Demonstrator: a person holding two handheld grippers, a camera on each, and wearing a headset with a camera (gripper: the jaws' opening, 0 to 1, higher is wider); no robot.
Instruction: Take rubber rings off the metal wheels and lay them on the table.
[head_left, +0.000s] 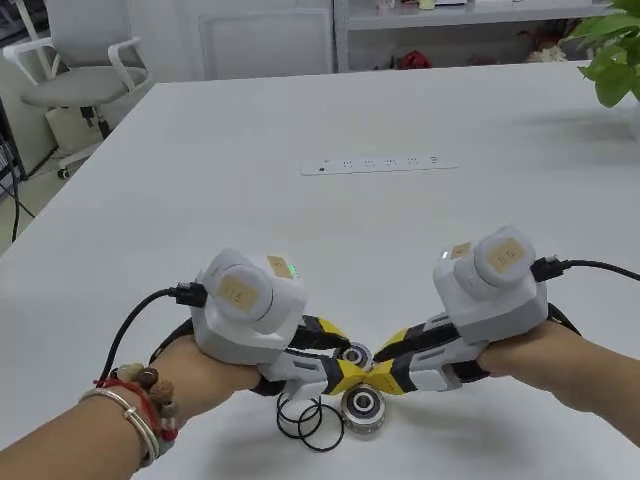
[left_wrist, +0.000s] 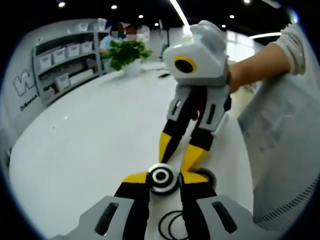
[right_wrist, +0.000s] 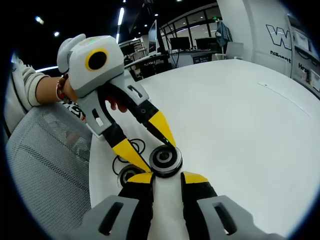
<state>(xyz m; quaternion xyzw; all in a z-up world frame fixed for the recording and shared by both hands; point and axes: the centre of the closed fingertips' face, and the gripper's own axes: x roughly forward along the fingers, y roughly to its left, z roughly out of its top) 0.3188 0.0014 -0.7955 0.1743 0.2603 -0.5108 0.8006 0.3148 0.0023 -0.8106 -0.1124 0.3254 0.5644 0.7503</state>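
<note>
Holding a metal wheel (left_wrist: 162, 178) tight between its two yellow tips, the left gripper (left_wrist: 164, 181) comes in from 9 o'clock in the head view. The right gripper (right_wrist: 169, 177) comes in from 3 o'clock and meets it nose to nose. Its jaws are only a little way apart, and their tips sit right at the edge of the same wheel. I cannot tell if they pinch the wheel or just rest beside it. The wheel is shiny in the middle with a dark band round it.

A second wheel (head_left: 363, 408) stands on the white table (head_left: 300, 230) at 6 o'clock from the held one. It is close by, and no jaw is on it. Thin black rubber rings (head_left: 308, 420) lie flat on the table at 7 o'clock, one over another, just beside the second wheel.

The hand (head_left: 195, 385) on the left gripper has bead bracelets (head_left: 135, 400) on its wrist.

Far up the table at 12 o'clock lies a white power strip (head_left: 380, 163). A green plant (head_left: 615, 50) peeks in at 2 o'clock. A grey chair (head_left: 80, 70) stands past the table edge at 10 o'clock.
</note>
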